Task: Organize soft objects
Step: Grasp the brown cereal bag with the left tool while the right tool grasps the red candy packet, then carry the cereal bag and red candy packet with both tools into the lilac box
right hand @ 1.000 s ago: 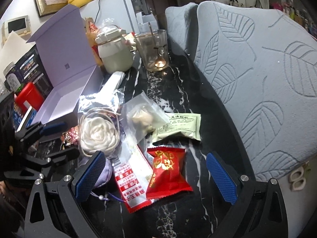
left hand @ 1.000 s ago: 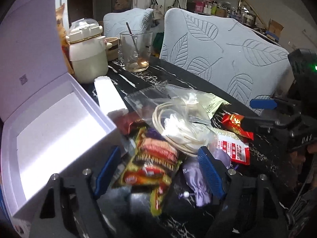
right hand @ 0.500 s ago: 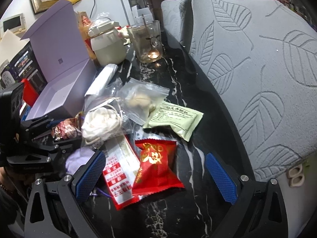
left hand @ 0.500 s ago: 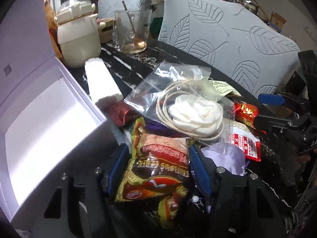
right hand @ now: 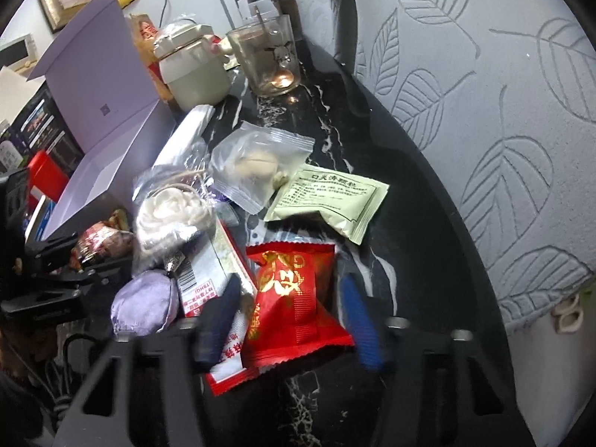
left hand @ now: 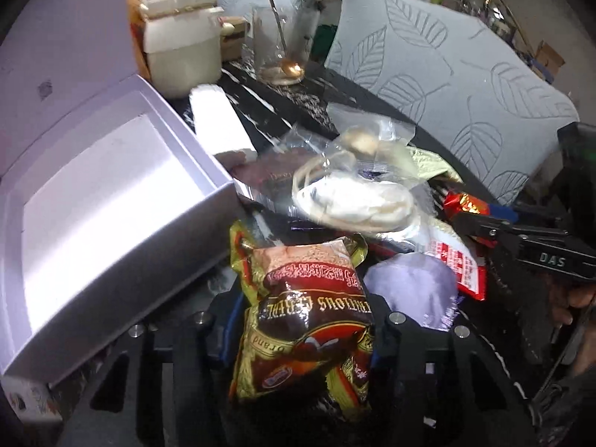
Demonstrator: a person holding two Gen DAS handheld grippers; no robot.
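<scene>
Snacks sit in both claws. The left gripper (left hand: 303, 329) is clamped on a brown and gold snack bag (left hand: 309, 320), which bulges up between its blue pads, beside the open purple box (left hand: 208, 171). The right gripper (right hand: 288, 316) is closing on a shiny red packet (right hand: 294, 298); its blue pads press both crinkled sides, low on the black marble table (right hand: 402, 223).

Only the left view looks into the box, white inside. Only the right view shows the whole pale green sachet (right hand: 331, 197) and the clear bag (right hand: 257, 164) with a pale lump.

Between the claws lie a soft purple pouch (right hand: 143, 307), a red and white packet (right hand: 208, 283) and a bagged white flower (right hand: 167, 212). Behind stand a cream jar (right hand: 193, 70) and a glass (right hand: 268, 59).
</scene>
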